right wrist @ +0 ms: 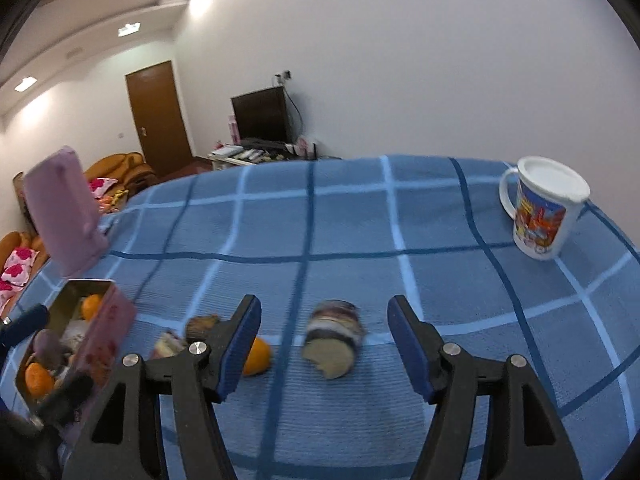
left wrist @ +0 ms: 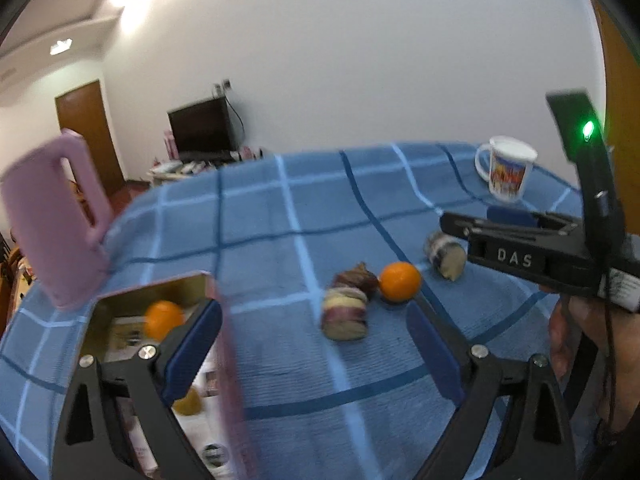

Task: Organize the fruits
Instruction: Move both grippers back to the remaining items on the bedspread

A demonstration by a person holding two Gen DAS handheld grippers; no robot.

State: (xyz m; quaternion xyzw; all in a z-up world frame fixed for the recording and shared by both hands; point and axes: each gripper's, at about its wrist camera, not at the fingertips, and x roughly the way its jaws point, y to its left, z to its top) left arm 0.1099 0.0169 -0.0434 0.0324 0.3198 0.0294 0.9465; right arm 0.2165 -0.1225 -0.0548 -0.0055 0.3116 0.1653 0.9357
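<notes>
Left gripper (left wrist: 316, 344): jaws spread wide, holding nothing. Its left finger overlaps the near end of the tin box (left wrist: 160, 292); whether it touches the box cannot be told. Its right finger tip sits near an orange (left wrist: 400, 281) lying on the blue checked tablecloth (left wrist: 280, 220).

Right gripper (right wrist: 324, 344): jaws apart, holding nothing. A cut, banded fruit piece (right wrist: 332, 338) lies on the cloth in the gap ahead of its fingers, touching neither. In the left wrist view this gripper enters from the right, above the same piece (left wrist: 445, 256).

Loose items, near centre of the table: the orange, with a dark brownish piece (left wrist: 356, 278) just to its left and a striped purple-and-cream piece (left wrist: 346, 314) in front of that, the two apparently touching. The banded piece lies apart, to the right of the orange.

Tin box at near left: open, pink-sided, gold inside. It contains at least two oranges (right wrist: 91, 306) (right wrist: 38, 378) and some darker pieces, blurred.

A pink jug-like container (left wrist: 56, 216) stands upright just beyond the box, at the left table edge. A printed white mug (right wrist: 544, 208) stands upright at the far right, well apart from the fruit.

Both views are motion-blurred.
</notes>
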